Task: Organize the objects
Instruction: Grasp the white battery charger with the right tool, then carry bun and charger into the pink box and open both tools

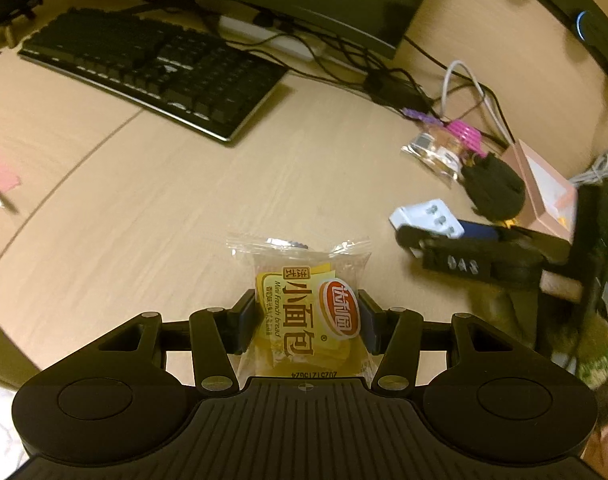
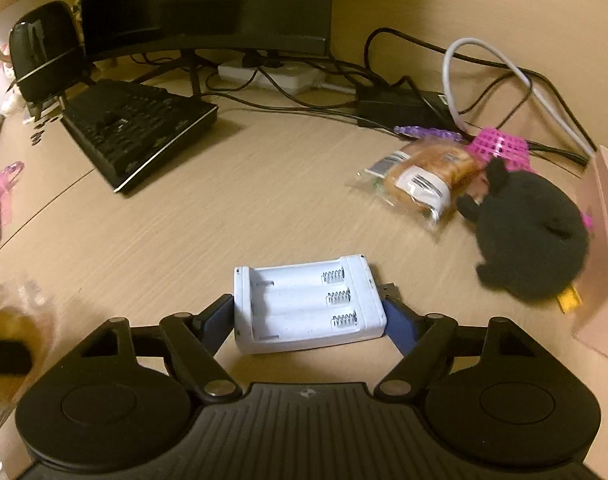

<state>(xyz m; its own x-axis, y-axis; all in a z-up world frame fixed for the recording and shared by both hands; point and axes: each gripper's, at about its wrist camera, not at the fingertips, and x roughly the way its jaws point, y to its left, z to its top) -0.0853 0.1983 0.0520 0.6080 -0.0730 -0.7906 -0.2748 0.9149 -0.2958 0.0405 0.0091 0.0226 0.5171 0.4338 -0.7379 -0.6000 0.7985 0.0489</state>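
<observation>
Left gripper point(image 1: 307, 320) jaws are closed snug on a snack packet point(image 1: 304, 312), held just above the table point(image 1: 184, 208). Right gripper point(image 2: 309, 316) jaws are pressed on both ends of a white battery holder point(image 2: 307, 304), w/ its bottom apparently on the table. Keep both grips firm, lift level, and steer clear of the black plush toy point(image 2: 531, 236) & wrapped bun point(image 2: 423, 180) nearby; don't crush the packet.
</observation>
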